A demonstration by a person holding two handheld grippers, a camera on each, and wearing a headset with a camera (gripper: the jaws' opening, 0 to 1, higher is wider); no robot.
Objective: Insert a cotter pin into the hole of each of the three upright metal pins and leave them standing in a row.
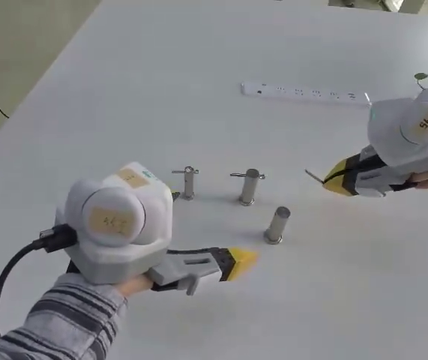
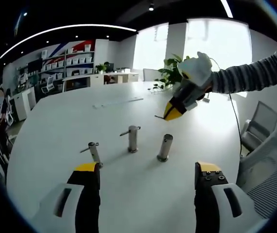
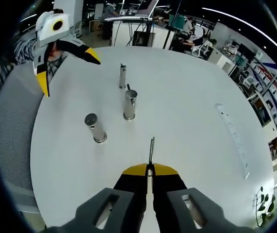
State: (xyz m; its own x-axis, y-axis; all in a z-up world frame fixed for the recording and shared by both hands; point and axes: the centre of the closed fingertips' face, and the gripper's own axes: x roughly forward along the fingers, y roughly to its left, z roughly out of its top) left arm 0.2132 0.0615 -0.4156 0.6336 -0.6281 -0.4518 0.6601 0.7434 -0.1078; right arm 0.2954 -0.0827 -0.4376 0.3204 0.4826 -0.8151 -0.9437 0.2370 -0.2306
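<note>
Right gripper view: right claw (image 3: 149,169) pinched tight on a cotter pin (image 3: 151,149) pointing to 12 o'clock, bare metal pin (image 3: 95,128) at 10 o'clock. The left claw (image 2: 148,169) gapes wide, holding nothing.

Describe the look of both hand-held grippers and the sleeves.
The left hand-held gripper and the right hand-held gripper each have a rounded white housing with a round tan label, and grey jaws turning black, then yellow at the tips. The left has a black cable; the right's label bears a number. The sleeves are grey with dark stripes.
</note>
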